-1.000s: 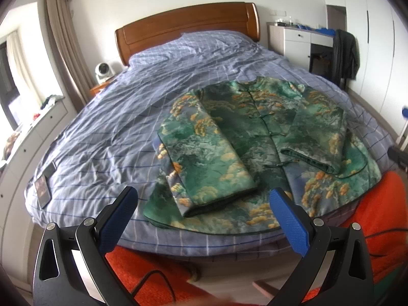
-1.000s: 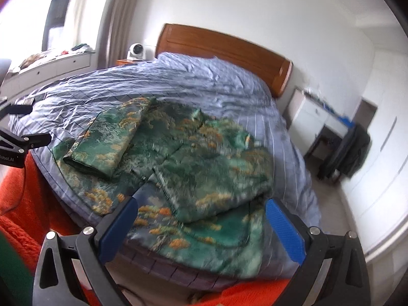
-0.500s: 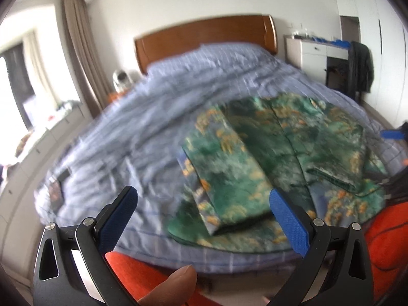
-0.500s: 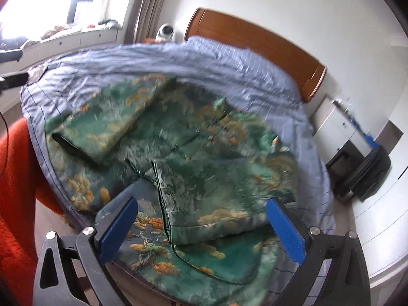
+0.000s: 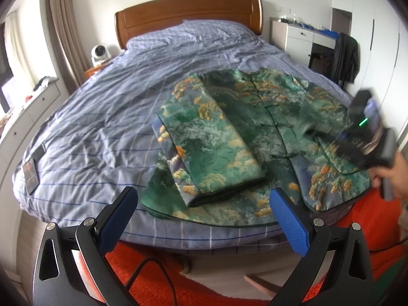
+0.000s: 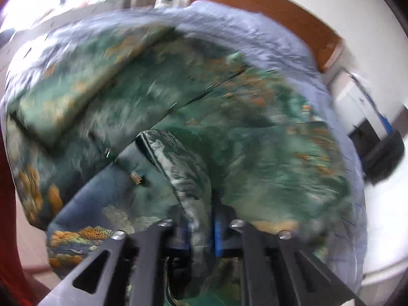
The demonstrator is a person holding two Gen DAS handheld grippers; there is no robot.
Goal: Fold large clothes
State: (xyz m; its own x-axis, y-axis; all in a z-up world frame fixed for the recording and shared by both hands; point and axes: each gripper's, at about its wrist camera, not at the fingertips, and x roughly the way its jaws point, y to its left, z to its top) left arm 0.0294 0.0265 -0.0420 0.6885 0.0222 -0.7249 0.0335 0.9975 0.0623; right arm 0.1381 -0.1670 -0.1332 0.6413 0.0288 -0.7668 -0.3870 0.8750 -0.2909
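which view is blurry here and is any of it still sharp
Right wrist view: heavily motion-smeared across the green jacket and bed, only the right gripper fairly crisp. Left wrist view: mostly sharp on the jacket and left gripper, fisheye bending the bed; the other gripper is smeared.

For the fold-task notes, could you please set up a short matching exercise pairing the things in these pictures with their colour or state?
Things:
1. jacket
2. headboard
3. left gripper
4. right gripper

Colour or state:
a. brown wood
b. jaws wide apart, nothing between them
c. green with orange patches, both sleeves folded in
d. just closed on a fold of cloth

Pairs: 1-c, 2-a, 3-b, 4-d
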